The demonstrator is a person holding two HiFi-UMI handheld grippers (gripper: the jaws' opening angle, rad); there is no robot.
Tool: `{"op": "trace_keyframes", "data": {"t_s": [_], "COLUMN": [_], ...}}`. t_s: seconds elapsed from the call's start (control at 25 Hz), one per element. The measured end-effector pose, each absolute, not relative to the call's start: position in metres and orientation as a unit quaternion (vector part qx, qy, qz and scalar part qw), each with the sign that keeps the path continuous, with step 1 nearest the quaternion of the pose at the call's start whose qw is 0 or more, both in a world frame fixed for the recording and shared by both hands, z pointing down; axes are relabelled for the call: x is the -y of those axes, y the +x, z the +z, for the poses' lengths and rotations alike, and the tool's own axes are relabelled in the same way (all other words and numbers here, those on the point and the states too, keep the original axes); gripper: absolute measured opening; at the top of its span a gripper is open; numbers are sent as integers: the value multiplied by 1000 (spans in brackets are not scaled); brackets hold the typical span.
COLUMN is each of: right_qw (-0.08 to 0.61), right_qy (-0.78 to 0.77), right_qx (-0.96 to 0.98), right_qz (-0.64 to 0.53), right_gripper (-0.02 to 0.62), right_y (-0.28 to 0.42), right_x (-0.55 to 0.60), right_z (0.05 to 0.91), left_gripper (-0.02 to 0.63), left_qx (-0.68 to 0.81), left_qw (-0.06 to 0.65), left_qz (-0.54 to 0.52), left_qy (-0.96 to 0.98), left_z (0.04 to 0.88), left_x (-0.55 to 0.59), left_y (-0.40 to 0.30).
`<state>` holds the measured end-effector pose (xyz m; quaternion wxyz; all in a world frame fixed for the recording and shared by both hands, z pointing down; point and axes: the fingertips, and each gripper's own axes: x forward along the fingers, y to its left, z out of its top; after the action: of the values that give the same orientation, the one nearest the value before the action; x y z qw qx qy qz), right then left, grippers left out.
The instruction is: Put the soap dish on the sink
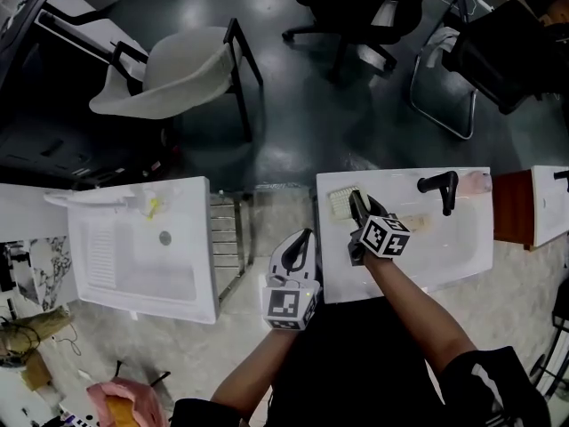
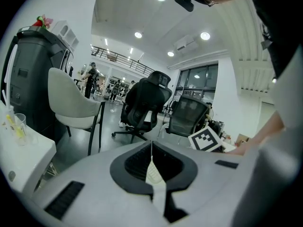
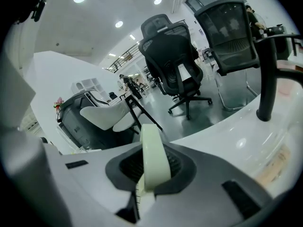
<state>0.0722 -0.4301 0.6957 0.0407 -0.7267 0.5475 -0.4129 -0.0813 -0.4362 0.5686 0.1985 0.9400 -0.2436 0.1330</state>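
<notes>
my left gripper (image 1: 307, 237) hangs nearest me, beside the sink's left edge, its jaws pressed together with nothing in them. my right gripper (image 1: 356, 205) reaches over the sink (image 1: 462, 258), jaws clamped tight on the soap dish (image 1: 342, 202).

the dish is a small pale rectangle, greenish white, with a gridded top. in the right gripper view it shows edge-on, a thin rounded rim standing up between the jaws. it is over the sink's far left corner, close to the rim.

the black faucet (image 1: 442, 189) stands apart to the right on the far ledge, and a brownish label (image 1: 418, 223) lies in the basin. a metal rack (image 1: 227, 238) fills the gap to the left sink (image 1: 142, 278). beyond, on the dark floor, are a white chair (image 1: 169, 74) and a black office chair (image 1: 356, 16).

i can't tell whether the dish touches the ledge, as the jaws cover its near side. a third sink (image 1: 551, 205) is cut off at the right edge.
</notes>
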Motion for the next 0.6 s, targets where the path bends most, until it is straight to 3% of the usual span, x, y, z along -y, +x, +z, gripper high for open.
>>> {"op": "trace_keyframes", "data": {"t_s": [0.6], "right_qw": [62], "right_qy": [-738], "right_qx": [-520], "right_qz": [-426], "right_gripper": [29], "right_y": [88], "right_x": [445], "right_z": [743], "left_gripper": [15], "left_qx": [203], "left_qw": [209], "left_qz": [164], "left_qy": [943], "left_z": [589], "left_x": [444], "left_y": [-72]}}
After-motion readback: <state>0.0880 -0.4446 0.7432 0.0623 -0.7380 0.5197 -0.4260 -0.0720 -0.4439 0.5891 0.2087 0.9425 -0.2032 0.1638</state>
